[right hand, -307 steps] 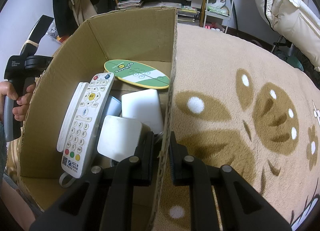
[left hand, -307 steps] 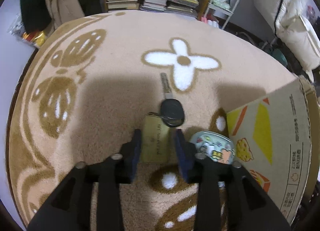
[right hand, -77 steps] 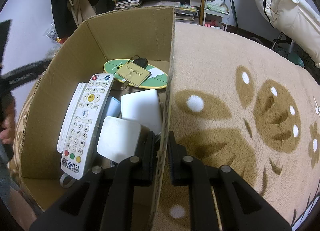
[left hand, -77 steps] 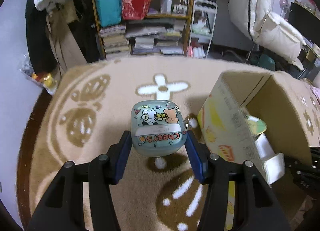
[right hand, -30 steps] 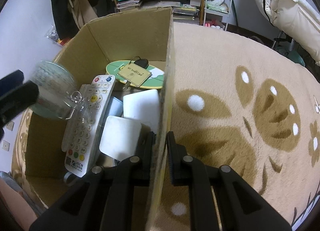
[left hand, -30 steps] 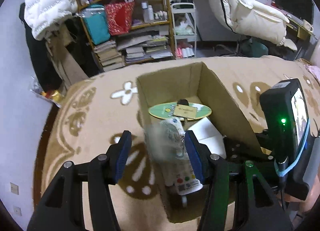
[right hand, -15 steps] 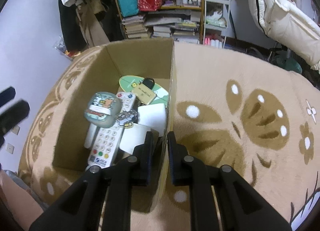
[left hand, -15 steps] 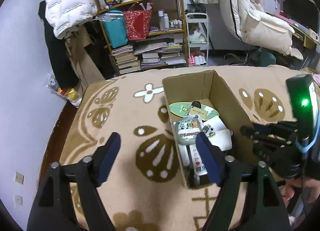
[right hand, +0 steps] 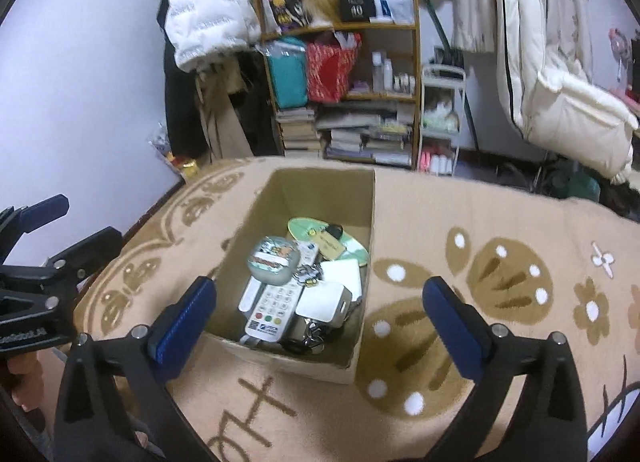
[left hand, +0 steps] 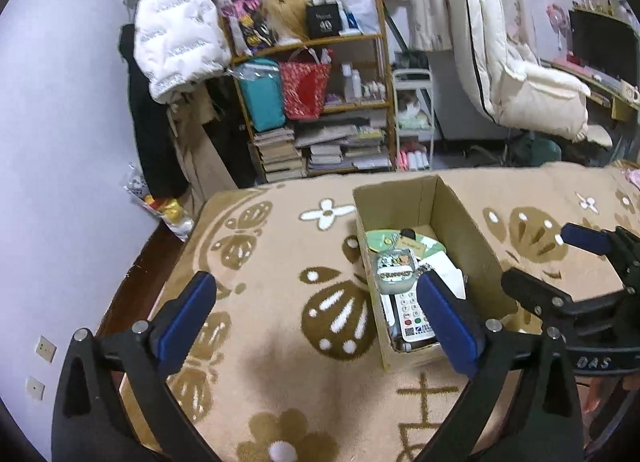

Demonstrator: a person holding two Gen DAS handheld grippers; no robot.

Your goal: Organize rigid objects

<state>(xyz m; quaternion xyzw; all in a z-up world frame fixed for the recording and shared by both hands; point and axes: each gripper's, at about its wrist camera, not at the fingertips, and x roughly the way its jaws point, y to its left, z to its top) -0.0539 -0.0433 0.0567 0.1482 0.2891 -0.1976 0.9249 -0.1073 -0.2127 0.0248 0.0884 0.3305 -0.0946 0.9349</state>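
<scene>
A cardboard box stands open on the beige rug. Inside it lie a pale green cartoon case on top of a white remote, two white blocks, a green disc and a tan card. My left gripper hovers high above the rug left of the box, wide open and holding nothing. My right gripper hangs above the box's near end, wide open too. Each gripper shows at the edge of the other's view.
The patterned rug spreads around the box. Behind it stand a cluttered wooden bookshelf, a white trolley and hanging white coats. Dark floor and a pale wall border the rug's left edge. A hand shows at the lower left.
My right gripper has let go of the box's wall, opened wide and risen. The left gripper has lifted back further and spread wider. The cartoon case stays in the box.
</scene>
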